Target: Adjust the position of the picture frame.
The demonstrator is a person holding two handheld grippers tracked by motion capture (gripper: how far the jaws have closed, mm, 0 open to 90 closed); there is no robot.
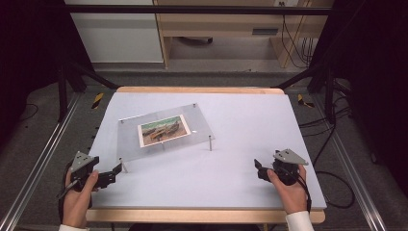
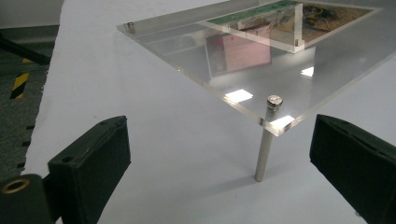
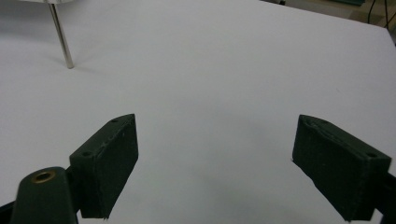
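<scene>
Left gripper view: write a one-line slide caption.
Open left claw faces the near corner post of a clear acrylic plate carrying a photo above the white table.

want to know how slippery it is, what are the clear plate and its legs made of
The clear plate looks like acrylic or glass: see-through, glossy, mirroring lights, with polished edges. The legs look like bare polished metal: thin silvery rods with a shine. The left gripper is open beside one leg.

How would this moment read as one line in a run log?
left gripper: jaws open, at near-left leg of clear stand | right gripper: jaws open, apart from stand | photo: on stand
</scene>
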